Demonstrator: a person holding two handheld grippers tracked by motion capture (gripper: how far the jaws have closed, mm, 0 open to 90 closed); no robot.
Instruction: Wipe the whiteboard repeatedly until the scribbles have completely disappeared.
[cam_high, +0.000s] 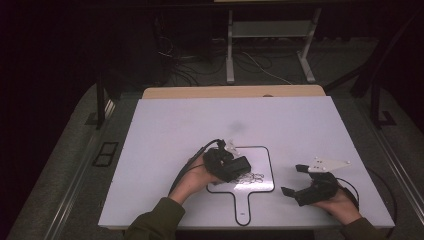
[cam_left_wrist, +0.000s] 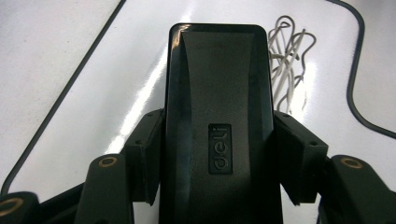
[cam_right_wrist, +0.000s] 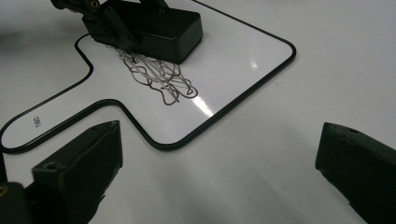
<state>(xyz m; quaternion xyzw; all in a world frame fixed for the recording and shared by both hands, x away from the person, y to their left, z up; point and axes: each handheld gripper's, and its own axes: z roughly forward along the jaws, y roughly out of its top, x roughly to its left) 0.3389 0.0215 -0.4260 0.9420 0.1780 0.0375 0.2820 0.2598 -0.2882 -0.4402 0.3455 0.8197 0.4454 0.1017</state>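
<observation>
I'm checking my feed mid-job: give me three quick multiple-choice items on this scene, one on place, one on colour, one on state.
1. Where do the scribbles lie?
A. inside the board's black outline
B. on the floor
C. on the right tool

2. What colour is the eraser?
A. white
B. black
C. red

3. How does the right tool stand?
A. shut on the eraser
B. open, holding nothing
C. shut on a pen

Key: 1 A, the outline rings them; 2 B, its body is black; 3 B, its jaws stand apart over bare table, while the left tool clamps the eraser.
</observation>
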